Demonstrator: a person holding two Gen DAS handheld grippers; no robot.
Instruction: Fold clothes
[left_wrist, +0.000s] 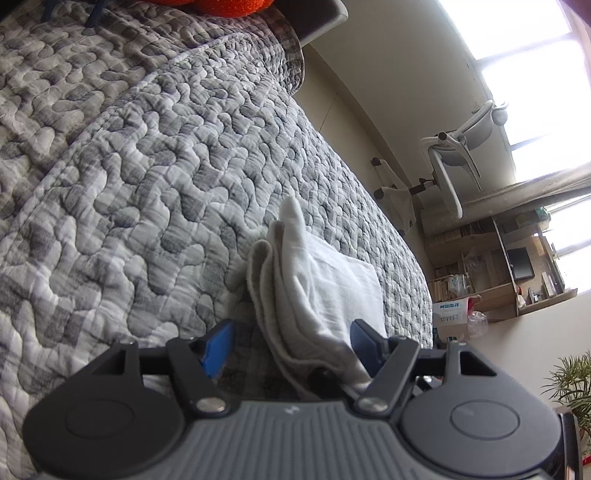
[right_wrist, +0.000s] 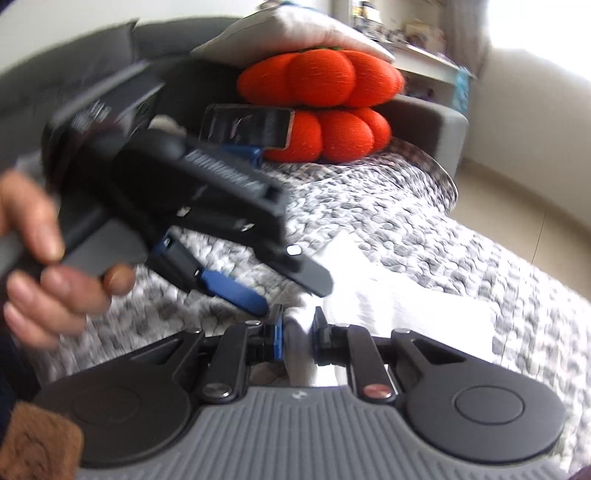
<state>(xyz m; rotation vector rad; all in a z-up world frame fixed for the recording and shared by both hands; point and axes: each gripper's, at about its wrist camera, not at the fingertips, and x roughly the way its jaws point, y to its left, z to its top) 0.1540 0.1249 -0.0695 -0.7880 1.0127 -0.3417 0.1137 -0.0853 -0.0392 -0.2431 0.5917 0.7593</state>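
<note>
White garment (left_wrist: 325, 291) already lies in layers on the quilted bed; right gripper (right_wrist: 298, 328) pinches its 6 o'clock edge, left gripper (left_wrist: 291, 341) spread wide around it; further folds seem likely

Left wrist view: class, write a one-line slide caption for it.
Open left hand-held gripper straddling a folded white garment on a grey quilted bedspread.

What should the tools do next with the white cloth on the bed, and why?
Probably the left tool should close on the white cloth. Its fingers stand wide apart with the bunched layers between them, so it holds nothing. The right tool is already pinched on the cloth's edge. With both gripping, the cloth could be laid flat on the grey quilt.
</note>
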